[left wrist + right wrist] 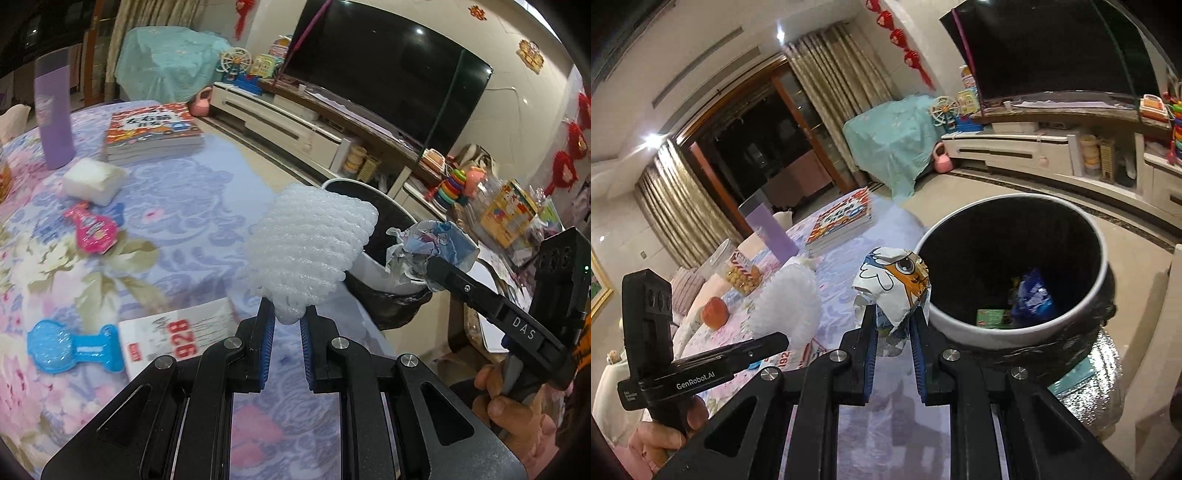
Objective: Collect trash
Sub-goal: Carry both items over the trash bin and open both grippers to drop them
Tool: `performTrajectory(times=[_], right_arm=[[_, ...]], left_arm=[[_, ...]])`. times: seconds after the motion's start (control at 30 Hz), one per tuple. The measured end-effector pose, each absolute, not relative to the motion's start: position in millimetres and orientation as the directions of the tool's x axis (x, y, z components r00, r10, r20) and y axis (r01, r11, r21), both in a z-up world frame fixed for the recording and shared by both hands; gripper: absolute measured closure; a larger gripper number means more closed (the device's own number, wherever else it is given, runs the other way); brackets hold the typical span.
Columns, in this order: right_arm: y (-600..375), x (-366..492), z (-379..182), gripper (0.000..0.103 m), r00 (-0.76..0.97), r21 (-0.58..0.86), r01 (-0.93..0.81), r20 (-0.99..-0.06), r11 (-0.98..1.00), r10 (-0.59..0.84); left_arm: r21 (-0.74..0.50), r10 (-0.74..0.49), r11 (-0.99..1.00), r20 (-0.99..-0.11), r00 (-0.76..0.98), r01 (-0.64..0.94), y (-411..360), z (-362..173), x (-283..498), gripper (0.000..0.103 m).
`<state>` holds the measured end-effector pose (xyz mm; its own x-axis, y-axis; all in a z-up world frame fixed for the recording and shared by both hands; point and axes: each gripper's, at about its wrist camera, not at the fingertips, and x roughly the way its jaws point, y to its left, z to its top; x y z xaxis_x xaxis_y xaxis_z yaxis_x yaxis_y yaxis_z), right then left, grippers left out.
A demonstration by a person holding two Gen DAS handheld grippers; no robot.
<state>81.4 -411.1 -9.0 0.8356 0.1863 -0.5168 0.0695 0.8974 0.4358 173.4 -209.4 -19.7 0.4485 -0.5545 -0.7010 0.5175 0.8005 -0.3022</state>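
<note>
My left gripper (287, 316) is shut on a white foam fruit net (308, 251) and holds it above the table edge, beside the bin. My right gripper (893, 325) is shut on a crumpled cartoon-print wrapper (895, 286), just left of the bin's rim. The white bin with a black liner (1027, 332) stands past the table edge; a blue packet (1032, 295) and a green scrap (990, 317) lie inside it. In the left wrist view the right gripper (428, 273) holds the wrapper (432, 243) over the bin rim (373, 264). The left gripper (775, 341) with the foam net (786, 306) also shows in the right wrist view.
On the floral tablecloth (177, 206) lie a receipt (177, 339), a blue clip (74, 349), a pink wrapper (92, 229), a tissue pack (92, 181), a purple bottle (53, 110) and books (155, 129). A snack jar (738, 269) and an apple (714, 314) stand further back.
</note>
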Motion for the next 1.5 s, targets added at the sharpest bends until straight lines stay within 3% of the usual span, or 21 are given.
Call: performTrajectory(times=[0.63, 1.5], right_arm=[[-467.5, 70.9, -9.8, 0.086, 0.850, 0.440, 0.164, -0.518, 0.883, 0.101], [-494.4, 91.7, -10.1, 0.083, 0.820, 0.431, 0.192, -0.564, 0.882, 0.097]], left_arm=[[-0.271, -0.563, 0.766, -0.720, 0.405, 0.582, -279.6, -14.2, 181.1, 0.090], [-0.192, -0.514, 0.743, -0.777, 0.362, 0.642, -350.7, -16.7, 204.6, 0.089]])
